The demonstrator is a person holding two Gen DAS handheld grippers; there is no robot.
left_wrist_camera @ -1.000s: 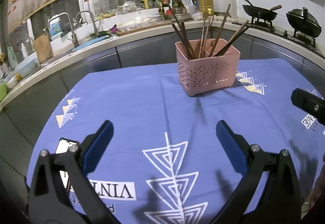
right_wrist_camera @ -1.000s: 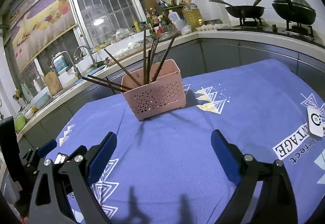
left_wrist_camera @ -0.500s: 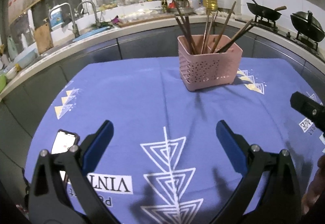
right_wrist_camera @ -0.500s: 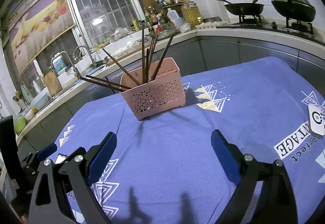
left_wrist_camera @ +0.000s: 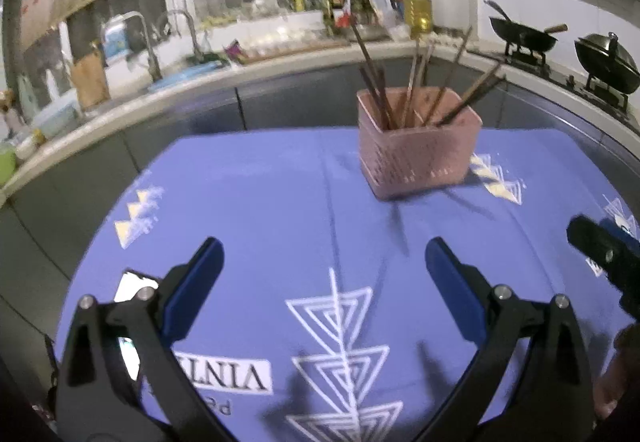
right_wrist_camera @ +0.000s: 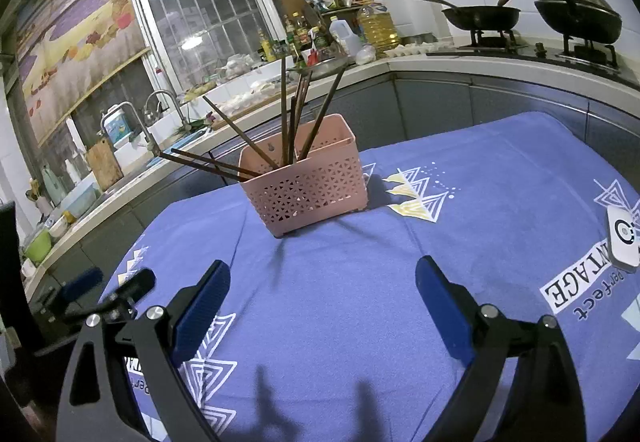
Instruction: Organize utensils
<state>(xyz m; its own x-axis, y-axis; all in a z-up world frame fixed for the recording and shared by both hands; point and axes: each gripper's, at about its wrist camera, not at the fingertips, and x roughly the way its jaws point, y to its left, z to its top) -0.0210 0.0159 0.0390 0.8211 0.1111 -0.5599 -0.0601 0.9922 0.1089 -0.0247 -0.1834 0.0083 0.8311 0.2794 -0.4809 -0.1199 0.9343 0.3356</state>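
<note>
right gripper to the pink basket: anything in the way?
Nothing visible. Between the right gripper, open and empty, and the pink basket lies only bare blue tablecloth. The chopsticks lean out to the basket's left, off the straight path. The white device sits far right.

A blue cloth with white triangle prints lies under and ahead of the jaws. On it, right of the right jaws, lies a white device. A phone lies just left of the left jaws. Far ahead are a counter, a sink tap, bottles, an oil jug and two woks.
</note>
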